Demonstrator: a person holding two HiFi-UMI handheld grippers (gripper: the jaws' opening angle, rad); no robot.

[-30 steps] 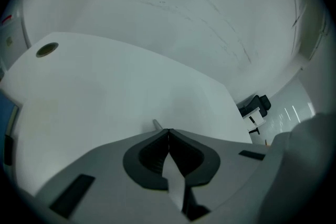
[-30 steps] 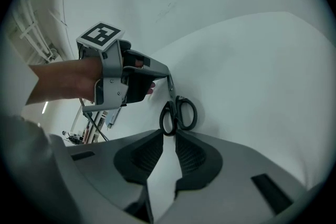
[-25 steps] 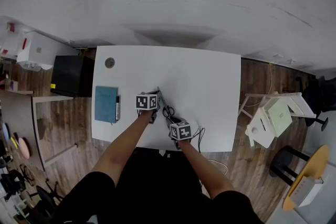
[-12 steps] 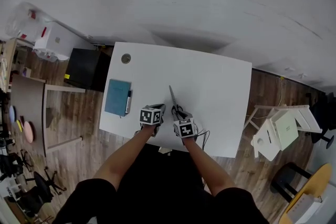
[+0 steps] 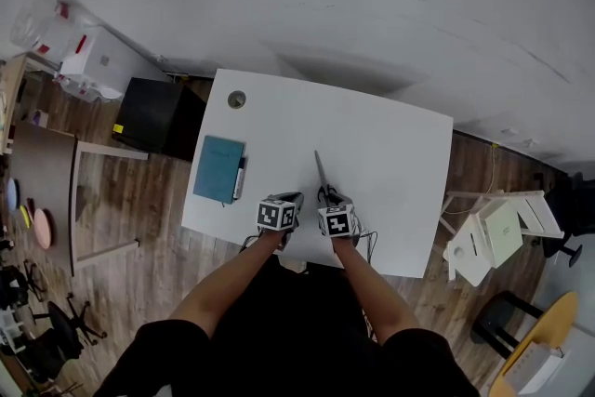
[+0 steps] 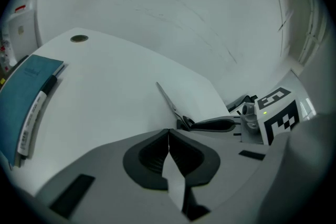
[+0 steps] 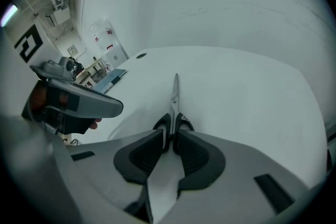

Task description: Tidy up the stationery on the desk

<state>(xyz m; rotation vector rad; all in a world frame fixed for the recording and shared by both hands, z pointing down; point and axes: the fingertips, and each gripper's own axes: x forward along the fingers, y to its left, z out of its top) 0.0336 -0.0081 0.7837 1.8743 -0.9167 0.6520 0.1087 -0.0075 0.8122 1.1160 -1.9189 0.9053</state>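
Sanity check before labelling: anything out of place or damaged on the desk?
Nothing damaged or spilled. Only the scissors sit apart, mid-desk, handles in the right claw; the pen lies neatly along the notebook.

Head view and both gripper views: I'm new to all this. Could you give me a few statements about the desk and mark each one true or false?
1. The right gripper is closed on the handle end of the scissors. True.
2. The pen lies along the edge of the notebook. True.
3. The left gripper holds the pen. False: its jaws are together with nothing between them.
4. The scissors lie on the notebook. False: they are over the bare desk, apart from the notebook.
5. The scissors' blades are spread wide. False: they are closed and point away from the person.
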